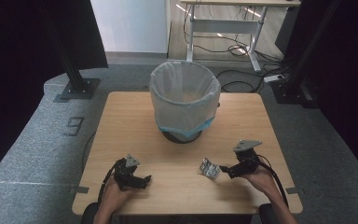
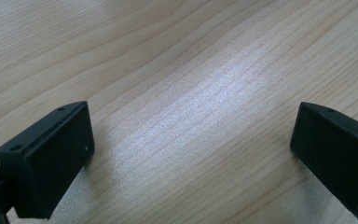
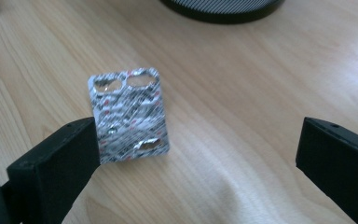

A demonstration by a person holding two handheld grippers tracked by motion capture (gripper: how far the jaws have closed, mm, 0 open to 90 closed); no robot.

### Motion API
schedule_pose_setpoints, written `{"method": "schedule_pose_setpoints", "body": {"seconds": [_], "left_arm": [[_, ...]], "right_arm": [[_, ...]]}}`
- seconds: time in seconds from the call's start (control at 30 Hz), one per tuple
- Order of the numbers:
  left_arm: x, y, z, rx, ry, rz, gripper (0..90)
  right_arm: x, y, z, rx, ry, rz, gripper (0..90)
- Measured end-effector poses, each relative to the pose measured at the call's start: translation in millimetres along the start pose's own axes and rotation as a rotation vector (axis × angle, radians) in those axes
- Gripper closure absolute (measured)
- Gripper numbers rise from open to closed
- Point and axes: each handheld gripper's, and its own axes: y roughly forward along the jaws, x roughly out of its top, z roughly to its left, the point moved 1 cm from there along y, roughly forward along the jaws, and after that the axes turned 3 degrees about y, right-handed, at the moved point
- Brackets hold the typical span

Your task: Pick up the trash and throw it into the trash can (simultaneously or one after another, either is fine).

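Observation:
A silver foil blister pack (image 1: 209, 168) (image 3: 128, 114), some of its pockets torn open, lies flat on the wooden table (image 1: 135, 121) at the front right. My right gripper (image 1: 224, 171) (image 3: 199, 133) stands open just right of it with its jaws pointing at it. In the right gripper view the pack lies off to the left, just beyond the left jaw's tip, and is not between the jaws. My left gripper (image 1: 145, 181) (image 2: 192, 116) rests at the front left, open over bare wood, nothing between its jaws.
A round waste bin (image 1: 185, 100) with a translucent white liner stands at the table's middle back; its dark base (image 3: 223, 9) shows at the top of the right gripper view. Grey carpet surrounds the table. A black stand foot (image 1: 77, 88) sits at the back left.

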Motion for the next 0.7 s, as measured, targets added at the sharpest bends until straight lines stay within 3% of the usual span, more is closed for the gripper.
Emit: {"method": "schedule_pose_setpoints", "body": {"seconds": [0.47,0.7], "left_arm": [[0.0,-0.1,0.1,0.000,0.001,0.002,0.0],[0.0,0.0,0.0,0.001,0.001,0.001,0.0]], "right_arm": [[-14.4,28.4,20.7,0.067,-0.030,0.042,0.0],[-18.4,38.5,28.1,0.070,-0.052,0.059,0.0]]}}
